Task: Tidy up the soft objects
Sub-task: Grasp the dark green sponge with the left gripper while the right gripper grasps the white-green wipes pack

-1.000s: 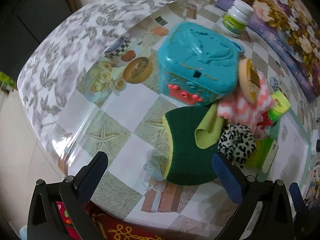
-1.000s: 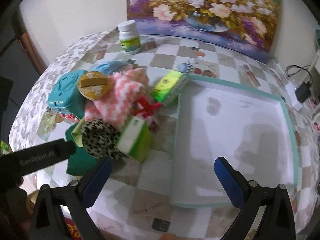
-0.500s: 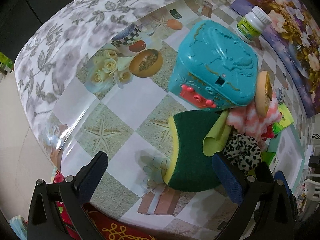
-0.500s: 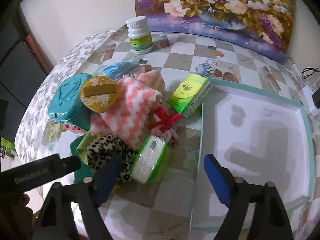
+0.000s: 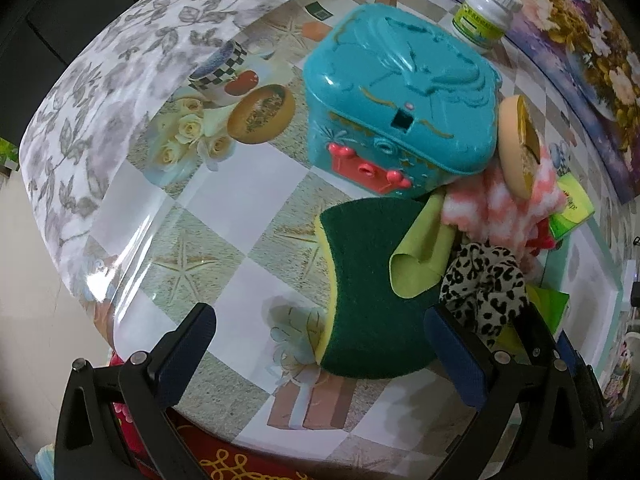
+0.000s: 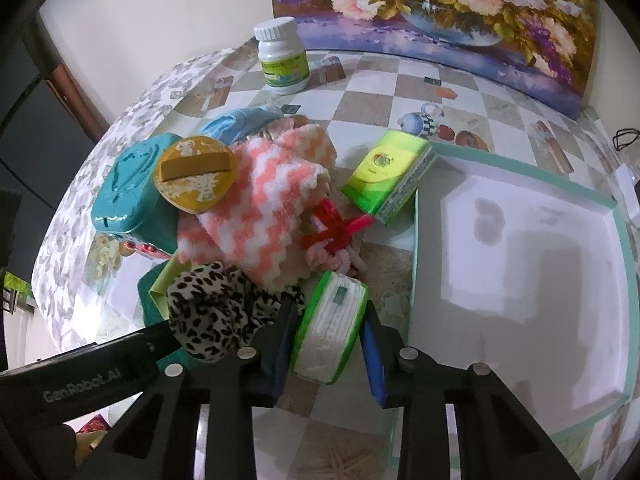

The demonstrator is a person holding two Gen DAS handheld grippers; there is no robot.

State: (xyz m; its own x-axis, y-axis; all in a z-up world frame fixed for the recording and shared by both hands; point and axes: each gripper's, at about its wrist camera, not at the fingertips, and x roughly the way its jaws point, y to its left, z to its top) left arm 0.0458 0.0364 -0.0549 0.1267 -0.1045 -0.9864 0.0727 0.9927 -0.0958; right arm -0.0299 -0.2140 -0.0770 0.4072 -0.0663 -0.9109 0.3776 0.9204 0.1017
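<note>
Now right tool jaws closing around the green-wrapped white tissue pack, for lifting; left tool wide open.

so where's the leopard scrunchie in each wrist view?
Left wrist: leopard scrunchie at right, just above the left gripper's right finger.
Right wrist: lower left, beside the tissue pack.
Shared landmark: teal box.

"GenRobot.AI" on left hand-held gripper
</note>
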